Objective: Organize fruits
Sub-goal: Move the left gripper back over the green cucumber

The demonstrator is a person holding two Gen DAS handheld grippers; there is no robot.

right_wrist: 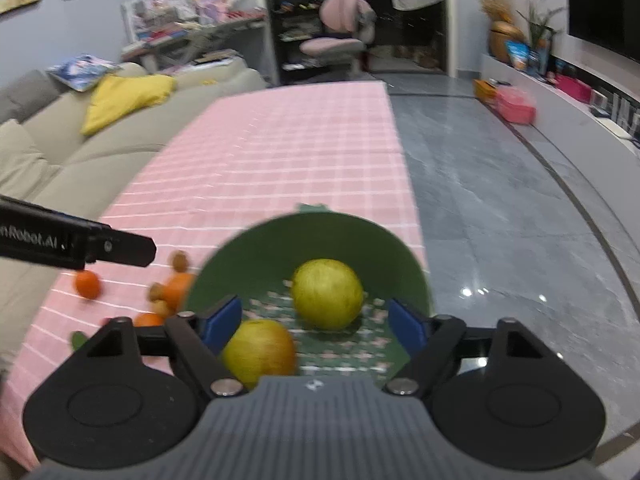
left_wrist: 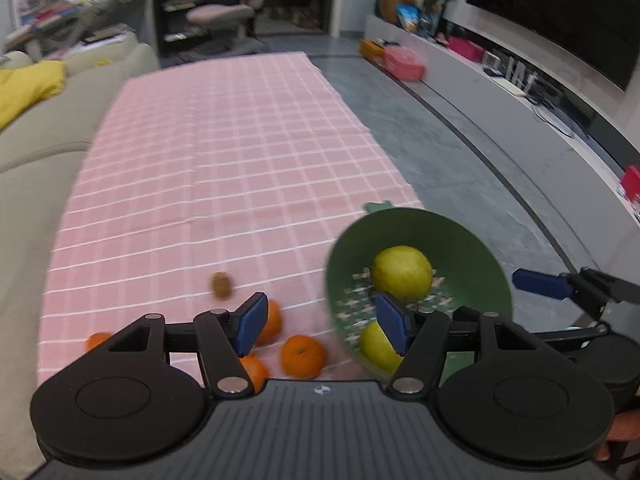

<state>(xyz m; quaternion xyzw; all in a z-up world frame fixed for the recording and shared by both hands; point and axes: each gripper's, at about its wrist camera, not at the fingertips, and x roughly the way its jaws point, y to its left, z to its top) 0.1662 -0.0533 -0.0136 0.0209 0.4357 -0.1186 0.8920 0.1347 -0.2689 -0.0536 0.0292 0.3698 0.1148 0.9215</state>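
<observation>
A green bowl (left_wrist: 472, 256) (right_wrist: 320, 236) stands at the near right edge of the pink checked table and holds two yellow-green apples (left_wrist: 402, 274) (right_wrist: 327, 294); the second apple (right_wrist: 260, 354) lies nearer. Several oranges (left_wrist: 303, 356) (right_wrist: 87, 284) and a small brown fruit (left_wrist: 222, 285) (right_wrist: 180, 261) lie left of the bowl. My left gripper (left_wrist: 322, 322) is open above the oranges, its right finger over the bowl's rim. My right gripper (right_wrist: 314, 322) is open and empty, hovering over the bowl above the apples.
A beige sofa (right_wrist: 60, 152) with a yellow cushion (right_wrist: 124, 98) runs along the table's left side. The grey tiled floor (right_wrist: 500, 184) and a low TV bench (left_wrist: 520, 100) lie to the right. The pink cloth (left_wrist: 224, 152) stretches far ahead.
</observation>
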